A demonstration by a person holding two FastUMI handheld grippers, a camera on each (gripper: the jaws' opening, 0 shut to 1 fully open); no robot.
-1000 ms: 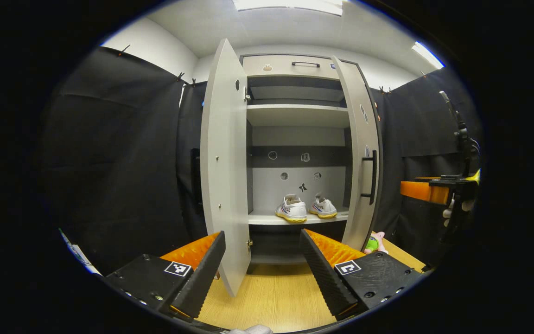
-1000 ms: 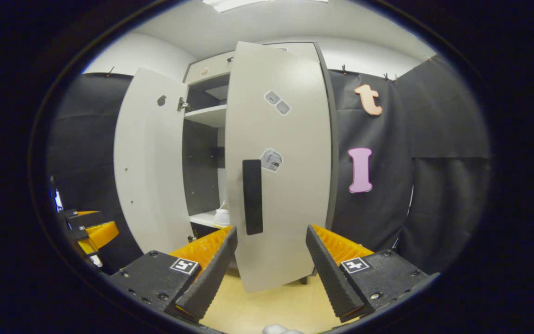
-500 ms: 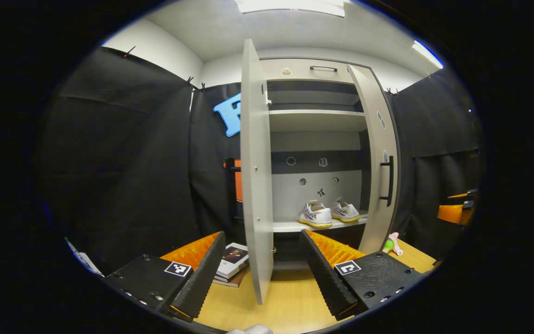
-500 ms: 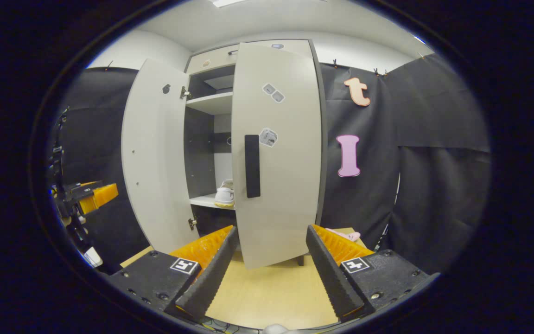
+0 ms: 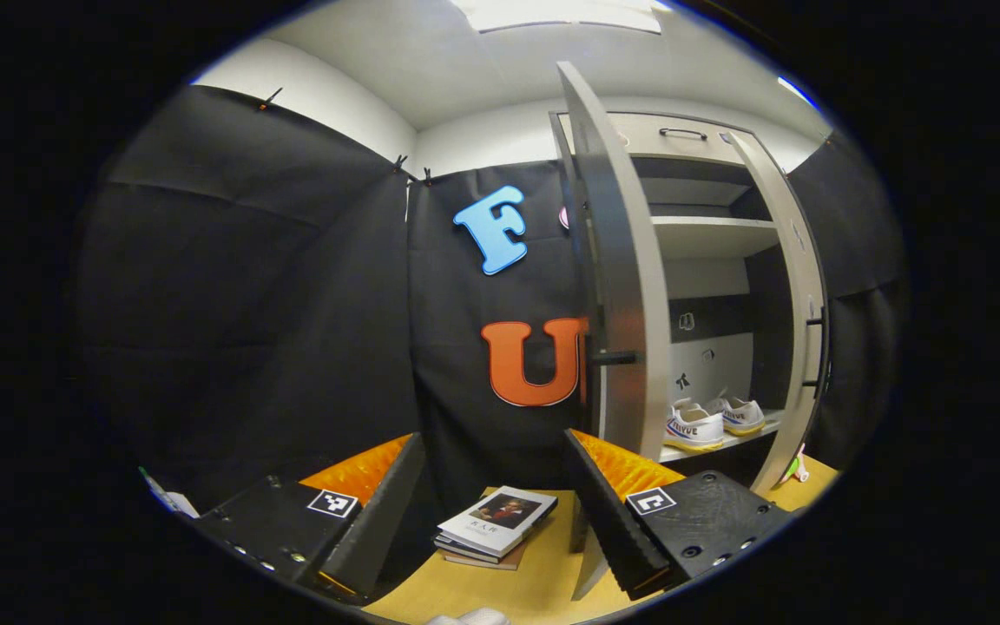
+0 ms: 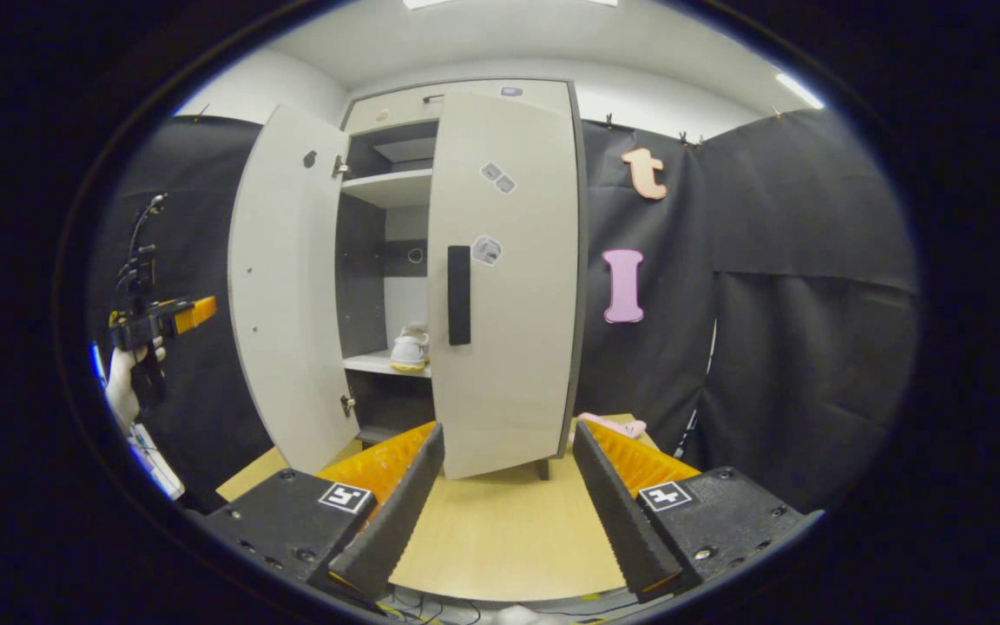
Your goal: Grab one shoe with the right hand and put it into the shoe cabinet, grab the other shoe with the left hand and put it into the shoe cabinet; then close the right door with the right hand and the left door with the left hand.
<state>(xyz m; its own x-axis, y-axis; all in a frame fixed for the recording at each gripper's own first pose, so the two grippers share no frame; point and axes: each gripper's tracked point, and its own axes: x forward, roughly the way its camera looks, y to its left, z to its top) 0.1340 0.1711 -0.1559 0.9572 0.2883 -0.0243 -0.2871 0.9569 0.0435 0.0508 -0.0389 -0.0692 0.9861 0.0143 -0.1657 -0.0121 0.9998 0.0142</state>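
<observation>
Step in hand: closing the cabinet doors; both shoes stowed.

Left gripper view, left to right: left gripper (image 5: pixel 493 503) spread and empty at bottom centre, left door (image 5: pixel 630 286) edge-on and open, shoes (image 5: pixel 713 421) on the shelf at lower right. Right gripper view: right door (image 6: pixel 500 278) at frame centre looks nearly shut; right gripper (image 6: pixel 507 503) spread, empty, well apart from it. Next move, by judgement: bring the left gripper behind its door and push it closed.
</observation>
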